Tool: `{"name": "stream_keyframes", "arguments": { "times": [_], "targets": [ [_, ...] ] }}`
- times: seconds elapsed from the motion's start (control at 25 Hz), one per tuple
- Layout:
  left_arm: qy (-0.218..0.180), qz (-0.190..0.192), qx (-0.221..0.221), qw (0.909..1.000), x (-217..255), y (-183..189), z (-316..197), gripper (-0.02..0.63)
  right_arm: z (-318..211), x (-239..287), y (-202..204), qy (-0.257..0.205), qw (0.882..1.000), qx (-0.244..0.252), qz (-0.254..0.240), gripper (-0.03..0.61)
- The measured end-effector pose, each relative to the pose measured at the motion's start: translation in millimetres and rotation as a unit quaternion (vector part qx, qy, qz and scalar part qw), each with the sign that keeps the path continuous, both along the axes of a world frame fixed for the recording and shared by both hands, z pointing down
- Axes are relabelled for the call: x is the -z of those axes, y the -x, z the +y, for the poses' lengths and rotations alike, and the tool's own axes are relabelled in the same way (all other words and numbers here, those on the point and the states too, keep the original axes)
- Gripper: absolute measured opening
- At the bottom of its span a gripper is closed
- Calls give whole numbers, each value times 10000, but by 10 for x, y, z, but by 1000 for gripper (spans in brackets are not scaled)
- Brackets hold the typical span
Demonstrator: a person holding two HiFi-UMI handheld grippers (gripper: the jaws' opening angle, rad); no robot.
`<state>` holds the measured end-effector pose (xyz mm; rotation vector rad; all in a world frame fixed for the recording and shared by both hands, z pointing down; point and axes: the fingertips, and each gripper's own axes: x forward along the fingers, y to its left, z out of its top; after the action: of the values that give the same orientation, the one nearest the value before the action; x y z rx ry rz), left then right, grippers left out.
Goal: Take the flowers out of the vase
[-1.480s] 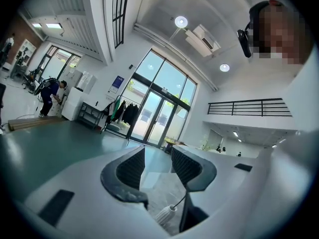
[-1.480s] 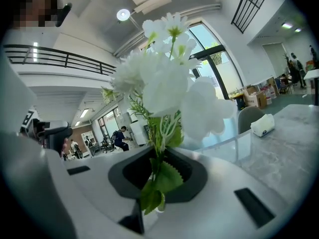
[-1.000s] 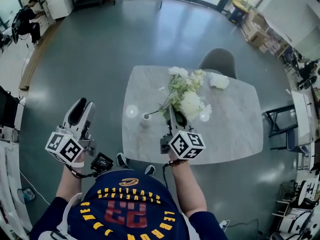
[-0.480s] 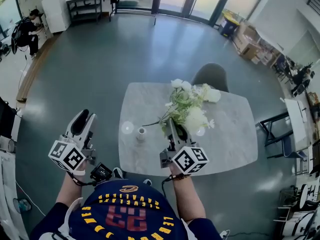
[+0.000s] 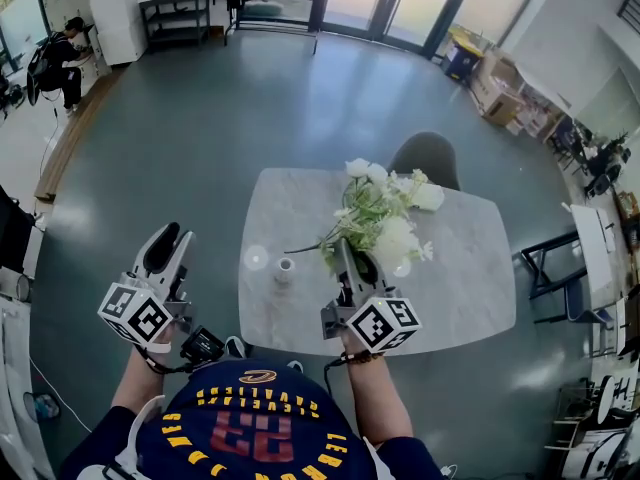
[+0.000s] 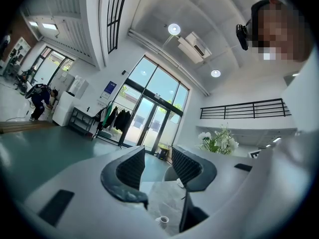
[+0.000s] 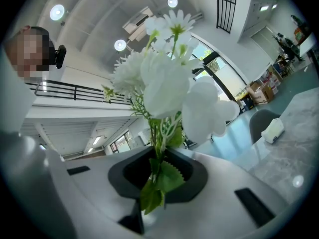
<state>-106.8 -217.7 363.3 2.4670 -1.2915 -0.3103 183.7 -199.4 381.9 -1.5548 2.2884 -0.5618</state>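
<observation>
A bunch of white flowers (image 5: 382, 214) with green leaves is held up over the marble table (image 5: 470, 288), and my right gripper (image 5: 350, 255) is shut on its stems. In the right gripper view the stems and leaves (image 7: 158, 176) pass between the closed jaws, and the blooms (image 7: 167, 76) stand above them. The small white vase (image 5: 285, 268) stands upright on the table just left of that gripper, and shows again low in the left gripper view (image 6: 162, 220). My left gripper (image 5: 172, 236) hangs open and empty beyond the table's left edge.
A grey chair (image 5: 425, 155) is tucked in at the table's far side. A white crumpled object (image 5: 430, 196) lies on the table near it. Shelves, boxes and a seated person (image 5: 55, 48) are far off around the room's walls.
My right gripper has risen a little with the flowers in it. The left gripper has kept its place.
</observation>
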Motion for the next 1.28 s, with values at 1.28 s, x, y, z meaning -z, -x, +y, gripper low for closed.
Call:
{"name": "stream_keyframes", "arguments": {
  "times": [1.28],
  "targets": [
    [199,-10,-1,9998,-145,-34,7,173,-4,2,2,15,10000,81,31,57]
  ]
}}
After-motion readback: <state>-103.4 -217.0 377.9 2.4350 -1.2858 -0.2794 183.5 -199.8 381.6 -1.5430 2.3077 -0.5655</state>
